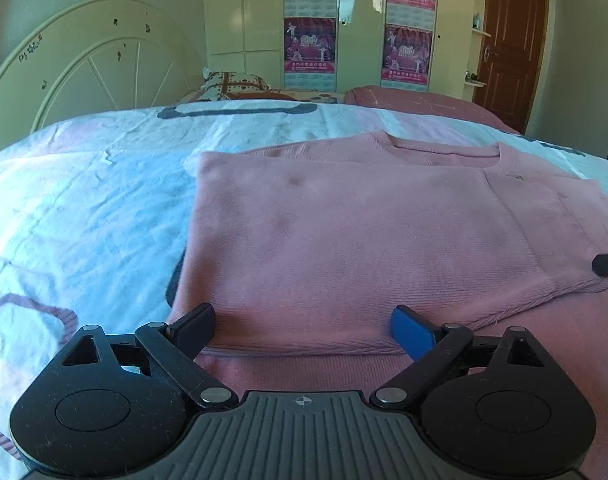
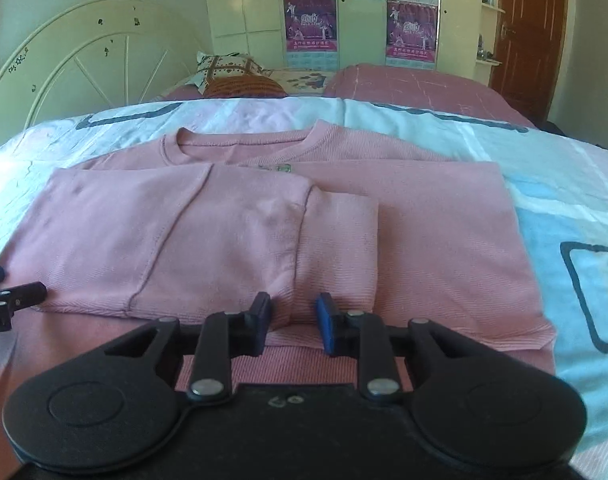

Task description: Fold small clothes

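Nearest item, left wrist view: the left gripper [image 1: 302, 330] stands with its jaws spread wide and nothing between them, hovering low over the near edge of the pink sweater [image 1: 355, 232]. The near folded edge passes between the two fingers, at about tip level; contact cannot be confirmed.

Right wrist view: the right gripper [image 2: 291, 326] has its jaws at a narrow gap, straddling a raised fold where the sleeve cuff [image 2: 335, 248] lies across the body of the sweater. Whether the pads are pinching cloth or merely flank it cannot be told.

The sweater lies flat on the bed [image 2: 563, 208], sleeves turned in over the front. Its long axis runs straight away from both grippers, hem nearest and neckline [image 2: 240, 140] farthest. Both grippers sit at the hem end, the left toward the garment's left edge, the right near its middle.

Judgement: the next fold would carry the hem forward toward the neckline, along that axis. The left gripper is positioned but has not closed; it would need to close on the hem first.

Beyond: pillow [image 2: 232, 74] and headboard [image 2: 84, 52].
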Demonstrator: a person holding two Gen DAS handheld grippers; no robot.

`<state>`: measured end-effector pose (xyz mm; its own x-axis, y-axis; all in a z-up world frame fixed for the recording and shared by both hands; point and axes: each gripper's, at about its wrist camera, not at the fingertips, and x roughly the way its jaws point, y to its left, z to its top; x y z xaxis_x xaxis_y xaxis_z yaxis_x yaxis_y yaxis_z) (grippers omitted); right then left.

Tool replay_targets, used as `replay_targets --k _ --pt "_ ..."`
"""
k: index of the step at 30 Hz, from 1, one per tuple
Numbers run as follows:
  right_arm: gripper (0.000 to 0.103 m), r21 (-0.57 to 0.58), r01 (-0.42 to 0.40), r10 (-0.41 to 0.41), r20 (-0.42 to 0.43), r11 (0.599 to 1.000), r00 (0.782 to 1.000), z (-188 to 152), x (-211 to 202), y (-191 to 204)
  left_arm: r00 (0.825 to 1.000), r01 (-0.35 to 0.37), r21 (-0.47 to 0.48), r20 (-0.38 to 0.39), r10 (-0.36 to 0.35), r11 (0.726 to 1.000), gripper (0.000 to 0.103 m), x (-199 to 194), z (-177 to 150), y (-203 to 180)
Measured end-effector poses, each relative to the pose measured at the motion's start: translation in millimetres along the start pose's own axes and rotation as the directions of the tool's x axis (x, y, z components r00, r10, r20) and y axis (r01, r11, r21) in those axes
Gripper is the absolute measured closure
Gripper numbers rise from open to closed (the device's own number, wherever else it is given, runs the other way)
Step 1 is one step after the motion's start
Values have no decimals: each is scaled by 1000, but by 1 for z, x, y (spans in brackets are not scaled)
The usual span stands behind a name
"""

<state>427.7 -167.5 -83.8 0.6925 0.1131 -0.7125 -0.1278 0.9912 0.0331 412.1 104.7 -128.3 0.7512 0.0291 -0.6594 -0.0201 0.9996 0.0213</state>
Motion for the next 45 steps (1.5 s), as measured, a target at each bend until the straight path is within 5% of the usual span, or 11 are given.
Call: replay_targets --k 6,10,15,25,30,32,36,45 --pt "80 38 -14 10 117 999 993 34 3 -1 999 12 22 51 -13 1000 9 13 35 -6" --pt "82 55 52 -52 -15 997 999 40 46 -15 999 16 33 -41 -14 999 7 44 32 -4" --pt "75 86 21 -25 55 996 998 38 18 -18 1000 21 32 -19 -21 999 7 25 27 -5" --pt "74 67 51 -53 31 996 998 23 13 -7 1000 20 50 -3 -20 999 7 10 20 -7" --pt "60 63 27 -31 67 998 997 17 -5 -1 999 42 70 -3 -42 997 7 -4 14 -10" --pt "61 31 77 -76 -25 997 997 11 11 2 998 41 87 -56 -36 995 7 5 6 -12" --pt "60 -15 108 -109 -27 994 994 12 16 10 998 54 67 -48 -51 996 7 4 3 -8" --pt "60 85 104 -107 33 991 994 9 -31 -1 997 62 96 -49 -57 993 7 -18 4 -1"
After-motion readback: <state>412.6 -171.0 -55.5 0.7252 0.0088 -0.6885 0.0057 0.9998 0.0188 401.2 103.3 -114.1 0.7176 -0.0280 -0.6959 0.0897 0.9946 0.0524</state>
